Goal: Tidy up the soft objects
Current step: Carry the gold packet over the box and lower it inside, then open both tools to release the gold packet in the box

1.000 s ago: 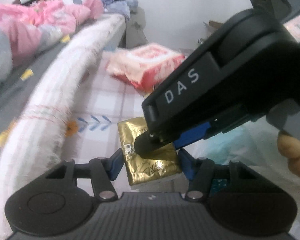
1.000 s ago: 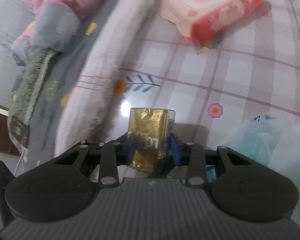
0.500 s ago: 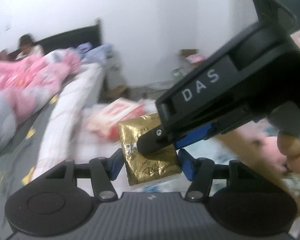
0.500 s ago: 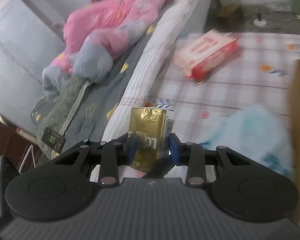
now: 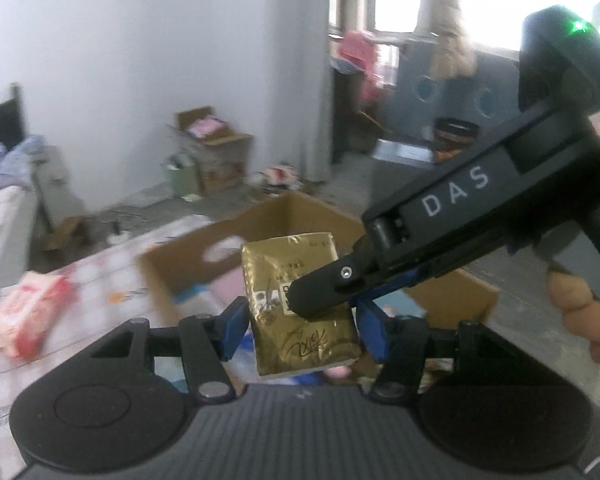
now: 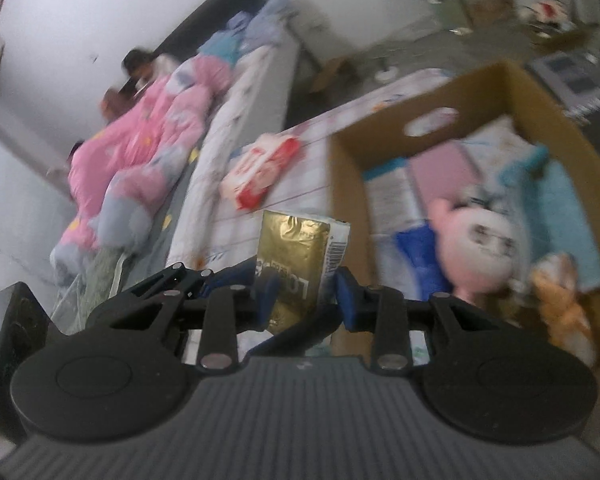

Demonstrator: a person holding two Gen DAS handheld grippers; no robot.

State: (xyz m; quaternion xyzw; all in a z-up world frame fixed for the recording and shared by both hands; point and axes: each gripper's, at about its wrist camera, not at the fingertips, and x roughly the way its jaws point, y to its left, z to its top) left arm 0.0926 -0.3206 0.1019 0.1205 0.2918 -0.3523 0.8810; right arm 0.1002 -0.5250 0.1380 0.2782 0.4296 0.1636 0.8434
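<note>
A gold foil tissue pack [image 5: 300, 304] hangs in the air, gripped from two sides. My left gripper [image 5: 302, 332] is shut on its lower half, blue pads on both long edges. The right gripper's finger [image 5: 328, 288] crosses the pack's face from the right. In the right wrist view the same gold pack [image 6: 296, 256] stands upright in my right gripper [image 6: 306, 296], whose jaws are closing on it. Just beyond it, an open cardboard box [image 6: 380, 136] holds a pink plush toy [image 6: 480, 248], an orange plush and folded cloths.
A red-and-white soft pack [image 6: 264, 168] lies on the plaid mat left of the box. Further left is a bed with a pink quilt [image 6: 140, 128] and a person [image 6: 140, 60] at its head. A hand [image 5: 588, 320] holds the right gripper. Clutter lies on the floor behind.
Both grippers have risen off the plaid mat with the gold pack and swung right, away from the bed. The cardboard box has come into view in front of the pack.
</note>
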